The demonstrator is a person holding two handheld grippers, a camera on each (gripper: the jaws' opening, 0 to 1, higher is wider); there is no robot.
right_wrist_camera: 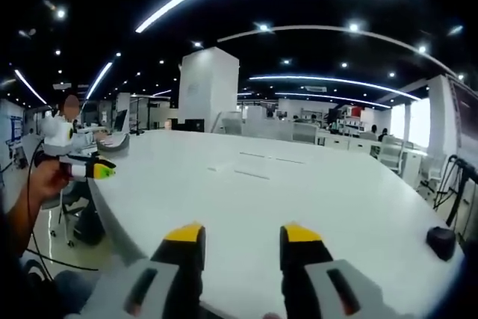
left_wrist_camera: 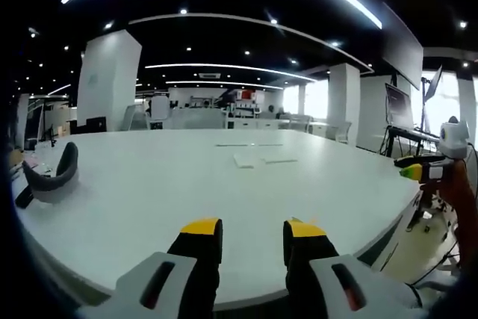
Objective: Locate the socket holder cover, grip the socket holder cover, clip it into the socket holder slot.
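Observation:
Several thin white flat pieces [left_wrist_camera: 246,159] lie on the far middle of the big white table [left_wrist_camera: 149,207]; they are too small to tell cover from holder. The same white pieces [right_wrist_camera: 250,175] lie far out on the table [right_wrist_camera: 358,214] in the right gripper view. My left gripper [left_wrist_camera: 252,229] hovers at the table's near edge, jaws open and empty. My right gripper [right_wrist_camera: 235,235] is likewise open and empty at another edge. Each gripper also enters the other's view: the right gripper [left_wrist_camera: 418,172] from the right, the left gripper [right_wrist_camera: 101,170] from the left, held by a hand [right_wrist_camera: 41,184].
A grey curved headset-like object [left_wrist_camera: 52,178] rests at the table's left edge. A small black object [right_wrist_camera: 441,243] sits near the right edge. Office desks, monitors, chairs and white pillars [left_wrist_camera: 108,84] stand beyond the table.

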